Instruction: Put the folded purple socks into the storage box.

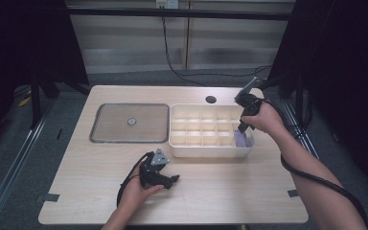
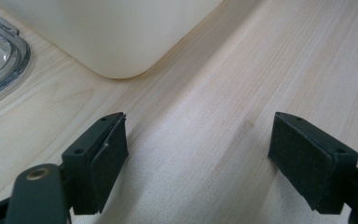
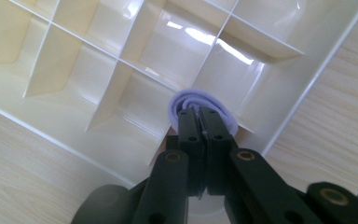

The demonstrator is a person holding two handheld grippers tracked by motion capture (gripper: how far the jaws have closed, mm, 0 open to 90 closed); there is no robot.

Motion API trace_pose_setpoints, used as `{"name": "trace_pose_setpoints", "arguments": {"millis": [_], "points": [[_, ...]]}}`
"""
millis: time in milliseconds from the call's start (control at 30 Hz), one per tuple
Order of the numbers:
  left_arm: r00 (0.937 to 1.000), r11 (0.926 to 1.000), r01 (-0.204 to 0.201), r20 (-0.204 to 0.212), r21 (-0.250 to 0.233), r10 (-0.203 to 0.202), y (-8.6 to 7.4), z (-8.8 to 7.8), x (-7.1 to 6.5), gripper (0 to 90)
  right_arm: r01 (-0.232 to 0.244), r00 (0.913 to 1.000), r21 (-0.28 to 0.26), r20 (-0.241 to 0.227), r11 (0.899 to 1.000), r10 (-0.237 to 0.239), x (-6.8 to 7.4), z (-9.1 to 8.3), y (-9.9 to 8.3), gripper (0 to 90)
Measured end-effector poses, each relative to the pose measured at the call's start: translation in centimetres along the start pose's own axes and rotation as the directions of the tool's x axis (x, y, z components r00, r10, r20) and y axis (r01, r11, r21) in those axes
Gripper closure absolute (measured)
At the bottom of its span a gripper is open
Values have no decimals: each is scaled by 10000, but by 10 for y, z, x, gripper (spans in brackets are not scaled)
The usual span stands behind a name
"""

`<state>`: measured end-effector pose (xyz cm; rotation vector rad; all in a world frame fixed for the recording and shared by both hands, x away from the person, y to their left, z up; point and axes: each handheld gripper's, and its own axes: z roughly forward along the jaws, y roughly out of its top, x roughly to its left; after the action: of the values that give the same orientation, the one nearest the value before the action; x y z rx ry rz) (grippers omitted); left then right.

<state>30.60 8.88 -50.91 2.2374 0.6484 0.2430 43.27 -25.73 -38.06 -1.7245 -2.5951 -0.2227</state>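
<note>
So the right tongs (image 3: pixel 199 119) are pinched fully together, jaws flat against each other, with the tips down on a rolled-up lilac cloth (image 3: pixel 200 108) in the near right corner cell of the cream divider tray (image 3: pixel 121 70). Looks to me like they've nipped a fold of the roll, though the jaws cover the exact contact spot, so I can't swear to how much fabric is in there. From the high view you can see the same right tongs (image 1: pixel 242 130) dipping into that corner cell and the lilac cloth (image 1: pixel 241 139) sitting low inside it.

The left tongs (image 2: pixel 198 154) are wide open with nothing between them, just parked over bare tabletop (image 2: pixel 261 56), near side of the tray's rounded corner. In the high view the left tongs (image 1: pixel 172 180) rest on the tabletop in front of the tray, not doing anything.

Progress-wise: my read is one roll is in its cell and that's about it. Every other cell of the tray (image 1: pixel 206 127) I can see looks empty, and the flat lid or pan (image 1: pixel 129 123) on the left has nothing on it. Can't tell if the roll is going in or coming out, honestly.
</note>
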Motion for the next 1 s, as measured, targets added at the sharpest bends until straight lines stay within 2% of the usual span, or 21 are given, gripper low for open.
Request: {"name": "trace_pose_setpoints", "arguments": {"millis": [200,433,567,667,833,1000], "points": [[10000,10000,1,-1,2,-1,0,0,0,188,-4,10000,60,71,10000,4,0,2,1,900],[10000,10000,2,2,1,-2,0,0,0,188,-96,10000,-133,16,9999,96,-3,8,0,900],[10000,10000,-64,9,51,64,0,0,0,188,-159,9999,56,-19,9999,159,-5,16,-3,900],[10000,10000,-66,10,53,66,0,0,0,188,-221,9997,-178,-125,9996,219,-8,16,-5,900],[10000,10000,-22,-29,66,22,0,0,0,188,-224,9997,-101,30,9997,224,-8,13,-4,900],[10000,10000,-25,-32,63,25,0,0,0,188,-250,9997,37,9,9997,250,-9,22,-4,900]]}}
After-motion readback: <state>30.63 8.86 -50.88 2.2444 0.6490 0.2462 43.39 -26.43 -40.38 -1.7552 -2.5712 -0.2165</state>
